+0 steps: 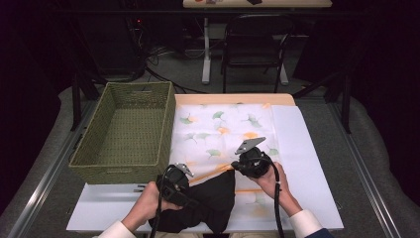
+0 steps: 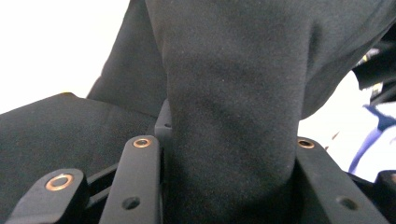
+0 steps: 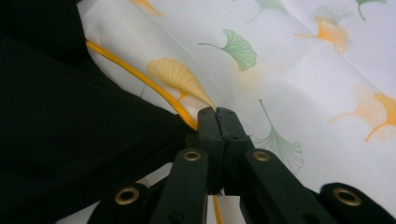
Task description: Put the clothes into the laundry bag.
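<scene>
With the left gripper (image 1: 179, 191) clamped on a bunch of the black garment (image 1: 210, 201) and the right gripper (image 1: 236, 167) pinched on the yellow-edged leaf-print cloth (image 1: 223, 130), best pull gently toward one o'clock, keeping both grips firm.

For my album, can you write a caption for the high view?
Two hand-held tools: left tool holds black cloth, right tool pinches leaf-print cloth beside a basket.

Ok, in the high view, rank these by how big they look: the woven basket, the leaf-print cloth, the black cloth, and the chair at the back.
1. leaf-print cloth
2. woven basket, nearly as large
3. black cloth, partly cut off by the frame's bottom edge
4. chair, though it stands farther from the camera, so its rank against the black cloth is unsure
</scene>
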{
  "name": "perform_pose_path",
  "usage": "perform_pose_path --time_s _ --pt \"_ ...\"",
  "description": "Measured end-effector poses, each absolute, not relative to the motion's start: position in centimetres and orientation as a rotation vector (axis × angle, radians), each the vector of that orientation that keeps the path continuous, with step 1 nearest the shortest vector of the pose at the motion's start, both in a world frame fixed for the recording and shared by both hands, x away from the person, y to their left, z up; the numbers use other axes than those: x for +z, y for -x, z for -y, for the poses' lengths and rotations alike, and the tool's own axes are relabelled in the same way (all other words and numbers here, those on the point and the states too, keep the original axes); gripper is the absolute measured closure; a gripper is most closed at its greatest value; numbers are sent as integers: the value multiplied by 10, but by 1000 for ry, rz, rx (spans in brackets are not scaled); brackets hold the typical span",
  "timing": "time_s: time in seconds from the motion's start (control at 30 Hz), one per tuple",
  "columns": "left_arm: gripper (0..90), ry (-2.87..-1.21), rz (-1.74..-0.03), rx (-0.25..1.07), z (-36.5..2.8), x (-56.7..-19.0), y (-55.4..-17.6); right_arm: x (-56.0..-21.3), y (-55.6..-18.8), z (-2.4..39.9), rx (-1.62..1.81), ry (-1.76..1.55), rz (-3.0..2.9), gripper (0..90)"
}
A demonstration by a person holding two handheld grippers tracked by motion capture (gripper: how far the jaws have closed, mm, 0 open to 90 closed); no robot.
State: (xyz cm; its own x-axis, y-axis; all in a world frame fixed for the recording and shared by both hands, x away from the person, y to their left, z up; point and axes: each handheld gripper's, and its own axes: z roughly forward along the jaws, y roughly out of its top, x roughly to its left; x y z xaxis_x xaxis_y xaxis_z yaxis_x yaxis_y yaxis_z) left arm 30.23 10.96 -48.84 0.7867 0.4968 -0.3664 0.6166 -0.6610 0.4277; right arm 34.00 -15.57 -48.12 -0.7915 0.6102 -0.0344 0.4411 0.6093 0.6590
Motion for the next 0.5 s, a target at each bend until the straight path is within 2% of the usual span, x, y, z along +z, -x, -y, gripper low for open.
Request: perform_pose_path --time_s 0.13,0.2,0.3,0.5 --pt "617 -2398 -885 -279 -109 -483 -307 -470 -338 160 992 -875 -2552 898" --pt "608 -2446 -906 -244 -104 -491 -308 -471 -338 160 992 -885 -2553 898" --pt "596 -2452 -926 -275 -102 -504 -309 -472 -339 160 986 -878 -2561 898" --pt "610 -2428 -961 -244 -100 -495 -311 -466 -336 160 1015 -878 -2555 899"
